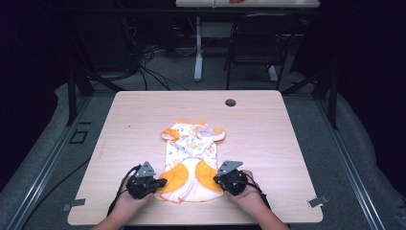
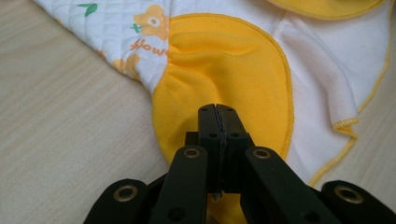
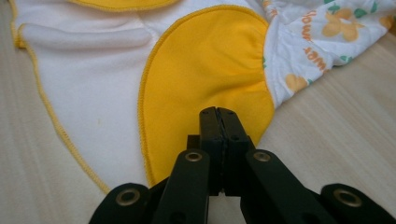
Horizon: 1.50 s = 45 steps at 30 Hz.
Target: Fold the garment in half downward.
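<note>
A small quilted garment [image 1: 191,143], white with an orange flower print, lies flat in the middle of the wooden table [image 1: 273,148], its hem toward the person. Two yellow rounded panels flank its white lower part. My left gripper [image 1: 163,182] is at the hem's left side, shut with its tips on the left yellow panel [image 2: 224,60]; the cloth creases toward the jaw tips [image 2: 218,108]. My right gripper [image 1: 216,179] is at the hem's right side, shut with its tips [image 3: 217,111] on the right yellow panel [image 3: 205,60]. A hand holds each gripper at the near edge.
A round cable hole [image 1: 230,102] sits near the table's far edge. Bare wood surrounds the garment on all sides. Beyond the table stand a black chair [image 1: 261,43] and the white leg of another table [image 1: 198,52], with cables on the floor.
</note>
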### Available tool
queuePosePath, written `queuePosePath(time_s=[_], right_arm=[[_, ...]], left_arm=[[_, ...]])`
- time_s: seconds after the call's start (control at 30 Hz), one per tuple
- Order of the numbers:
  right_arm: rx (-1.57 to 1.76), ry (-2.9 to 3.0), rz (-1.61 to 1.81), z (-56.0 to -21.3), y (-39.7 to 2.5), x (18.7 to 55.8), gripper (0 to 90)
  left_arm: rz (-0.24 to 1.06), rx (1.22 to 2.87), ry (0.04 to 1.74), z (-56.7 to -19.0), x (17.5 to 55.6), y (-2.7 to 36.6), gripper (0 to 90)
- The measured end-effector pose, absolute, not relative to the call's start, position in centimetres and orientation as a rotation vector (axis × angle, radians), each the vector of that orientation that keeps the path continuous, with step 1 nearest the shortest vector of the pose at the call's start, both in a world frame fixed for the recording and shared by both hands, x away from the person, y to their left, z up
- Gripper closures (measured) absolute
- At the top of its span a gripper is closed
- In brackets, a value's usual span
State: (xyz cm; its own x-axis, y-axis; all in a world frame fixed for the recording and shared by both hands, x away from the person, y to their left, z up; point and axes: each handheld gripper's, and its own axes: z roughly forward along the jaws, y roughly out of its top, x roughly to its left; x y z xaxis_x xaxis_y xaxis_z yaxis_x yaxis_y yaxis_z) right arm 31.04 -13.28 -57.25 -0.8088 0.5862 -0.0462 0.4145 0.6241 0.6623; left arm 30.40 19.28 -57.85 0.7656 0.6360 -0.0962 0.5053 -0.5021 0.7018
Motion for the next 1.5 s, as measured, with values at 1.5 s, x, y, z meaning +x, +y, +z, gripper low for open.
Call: queuePosePath(time_s=[1.5], right_arm=[[0.921,2.617,0.935,-54.7,-9.6,41.8,90.0]], left_arm=[[0.217,2.251,0.868,-56.4,41.3,16.0,89.7]])
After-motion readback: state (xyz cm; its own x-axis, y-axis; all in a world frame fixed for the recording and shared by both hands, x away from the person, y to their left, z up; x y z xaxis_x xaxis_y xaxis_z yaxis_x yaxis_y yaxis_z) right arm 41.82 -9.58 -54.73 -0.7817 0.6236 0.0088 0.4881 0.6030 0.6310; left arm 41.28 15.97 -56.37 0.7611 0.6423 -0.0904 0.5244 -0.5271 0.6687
